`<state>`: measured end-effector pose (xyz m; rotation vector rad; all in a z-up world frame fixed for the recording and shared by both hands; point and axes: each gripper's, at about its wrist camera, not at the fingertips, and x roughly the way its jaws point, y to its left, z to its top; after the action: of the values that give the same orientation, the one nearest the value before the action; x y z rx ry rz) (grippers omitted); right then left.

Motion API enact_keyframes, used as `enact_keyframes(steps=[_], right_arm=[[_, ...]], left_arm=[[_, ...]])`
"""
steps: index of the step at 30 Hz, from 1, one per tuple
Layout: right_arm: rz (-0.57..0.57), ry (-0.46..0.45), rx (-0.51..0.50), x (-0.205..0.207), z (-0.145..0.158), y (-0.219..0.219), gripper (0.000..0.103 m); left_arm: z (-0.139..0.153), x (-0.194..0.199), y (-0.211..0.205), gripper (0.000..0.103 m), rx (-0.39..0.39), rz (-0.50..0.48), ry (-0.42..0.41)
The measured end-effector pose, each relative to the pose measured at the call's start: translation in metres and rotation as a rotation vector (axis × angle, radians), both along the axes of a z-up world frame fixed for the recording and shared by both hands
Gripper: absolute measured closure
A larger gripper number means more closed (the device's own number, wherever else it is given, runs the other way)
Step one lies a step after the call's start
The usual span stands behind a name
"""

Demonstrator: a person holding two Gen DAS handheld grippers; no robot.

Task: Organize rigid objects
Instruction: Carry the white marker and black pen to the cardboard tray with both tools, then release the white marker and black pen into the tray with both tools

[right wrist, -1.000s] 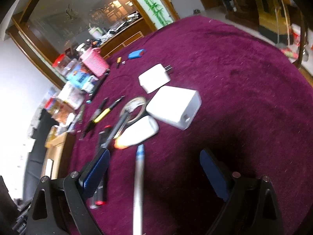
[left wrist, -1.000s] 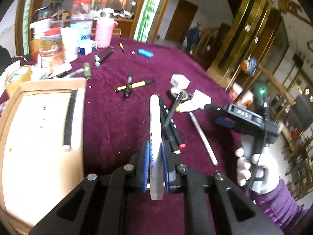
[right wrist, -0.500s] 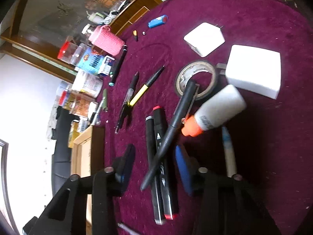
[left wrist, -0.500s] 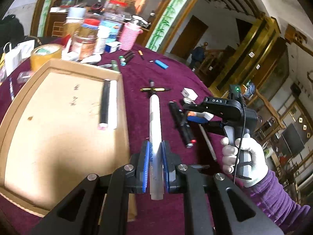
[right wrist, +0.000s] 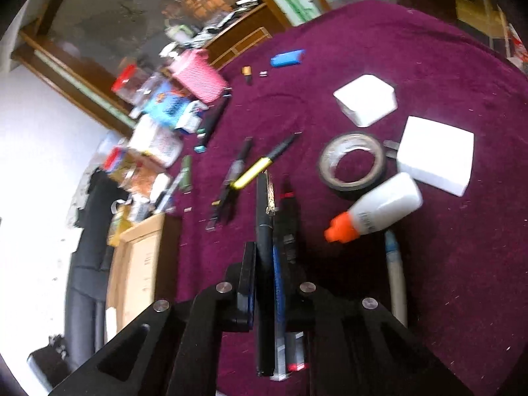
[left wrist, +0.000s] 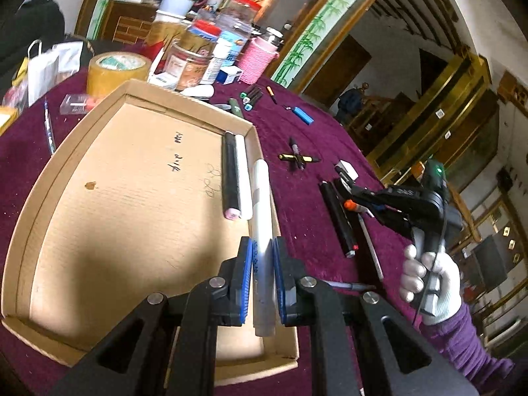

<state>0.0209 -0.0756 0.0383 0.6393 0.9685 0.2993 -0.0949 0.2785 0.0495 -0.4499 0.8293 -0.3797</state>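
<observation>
1. My left tongs [left wrist: 262, 277] are clamped on a white marker [left wrist: 260, 204], held over the right-hand wall of the cardboard tray [left wrist: 39, 198]. Its tip points to twelve o'clock, just beside the black marker [left wrist: 230, 171] and white marker already lying in the tray.
2. My right tongs [right wrist: 264, 283] have just been closing, and the pads now pinch a black pen [right wrist: 265, 231] near its middle, above the purple table [right wrist: 445, 66].
3. I judge the step in hand to be twofold: the left delivers its marker while the right picks up the next pen.
4. Next, the left needs to shift toward nine o'clock, clear of the wall, lower, and part its pads so the marker lies parallel to the other two. The right must lift cleanly off the red-capped markers [right wrist: 290, 224] beside it.
5. The left view alone shows the tray floor, the two stored markers and my gloved right hand [left wrist: 429, 283].
6. The right view alone shows the glue bottle [right wrist: 379, 211] at two o'clock, the tape ring [right wrist: 351, 161], two white adapters [right wrist: 435, 155] and a silver pen [right wrist: 396, 270] at three o'clock.
</observation>
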Motion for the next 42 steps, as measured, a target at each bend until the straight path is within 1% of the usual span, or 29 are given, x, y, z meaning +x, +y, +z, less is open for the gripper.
enact_keyframes(steps=[3, 4, 8, 10, 13, 16, 18, 21, 24, 25, 26, 27, 28, 29, 32, 33, 34, 35, 36, 38, 40, 41, 42], right_arm=[[0.051, 0.013, 0.086, 0.001, 0.004, 0.015, 0.093], [0.081, 0.024, 0.118, 0.005, 0.005, 0.027, 0.093], [0.178, 0.061, 0.155, 0.016, 0.004, 0.075, 0.092], [0.217, 0.081, 0.144, 0.022, 0.004, 0.102, 0.092], [0.271, 0.09, 0.091, 0.036, 0.005, 0.147, 0.092], [0.3, 0.099, 0.034, 0.047, 0.002, 0.177, 0.092], [0.311, 0.105, -0.023, 0.054, -0.003, 0.197, 0.092], [0.318, 0.113, -0.061, 0.058, -0.01, 0.213, 0.092], [0.324, 0.115, -0.095, 0.062, -0.015, 0.223, 0.092], [0.323, 0.119, -0.103, 0.062, -0.017, 0.225, 0.091], [0.318, 0.119, -0.116, 0.063, -0.019, 0.226, 0.091], [0.313, 0.111, -0.132, 0.063, -0.019, 0.227, 0.091], [0.313, 0.109, -0.138, 0.063, -0.019, 0.227, 0.091], [0.315, 0.108, -0.145, 0.064, -0.019, 0.227, 0.091], [0.326, 0.104, -0.143, 0.064, -0.018, 0.227, 0.088], [0.329, 0.101, -0.14, 0.063, -0.018, 0.228, 0.084], [0.328, 0.097, -0.139, 0.061, -0.017, 0.227, 0.077], [0.324, 0.093, -0.137, 0.059, -0.015, 0.226, 0.074], [0.322, 0.085, -0.131, 0.057, -0.013, 0.224, 0.07], [0.324, 0.058, -0.133, 0.05, -0.006, 0.218, 0.069], [0.323, 0.017, -0.15, 0.042, 0.004, 0.207, 0.067], [0.316, -0.004, -0.156, 0.037, 0.009, 0.198, 0.065], [0.308, -0.023, -0.16, 0.032, 0.014, 0.191, 0.061]], left_arm=[[0.003, 0.012, 0.01, 0.091, 0.001, 0.01, 0.025], [0.005, 0.019, 0.014, 0.091, 0.007, 0.013, 0.038], [0.007, 0.053, 0.02, 0.091, 0.06, 0.024, 0.08], [0.002, 0.072, 0.025, 0.091, 0.055, 0.024, 0.115], [-0.01, 0.104, 0.031, 0.091, 0.048, 0.03, 0.173], [-0.021, 0.124, 0.035, 0.091, 0.057, 0.043, 0.215], [-0.028, 0.132, 0.037, 0.091, 0.065, 0.055, 0.234], [-0.038, 0.14, 0.042, 0.091, 0.052, 0.071, 0.261], [-0.039, 0.142, 0.045, 0.09, 0.038, 0.076, 0.261], [-0.039, 0.142, 0.046, 0.088, 0.035, 0.08, 0.262], [-0.038, 0.142, 0.048, 0.081, 0.021, 0.081, 0.259], [-0.037, 0.14, 0.05, 0.071, 0.007, 0.082, 0.255], [-0.035, 0.138, 0.053, 0.065, -0.001, 0.088, 0.25], [-0.033, 0.135, 0.056, 0.057, -0.006, 0.101, 0.243], [-0.025, 0.126, 0.064, 0.052, -0.033, 0.124, 0.222], [-0.022, 0.123, 0.066, 0.046, -0.044, 0.131, 0.217], [-0.02, 0.12, 0.069, 0.043, -0.056, 0.141, 0.211], [-0.017, 0.117, 0.071, 0.041, -0.066, 0.151, 0.202], [-0.012, 0.111, 0.072, 0.041, -0.065, 0.16, 0.19], [-0.003, 0.101, 0.073, 0.041, -0.052, 0.173, 0.164], [0.006, 0.09, 0.072, 0.038, -0.04, 0.181, 0.139], [0.011, 0.085, 0.07, 0.035, -0.036, 0.184, 0.126], [0.016, 0.08, 0.067, 0.032, -0.035, 0.184, 0.112]])
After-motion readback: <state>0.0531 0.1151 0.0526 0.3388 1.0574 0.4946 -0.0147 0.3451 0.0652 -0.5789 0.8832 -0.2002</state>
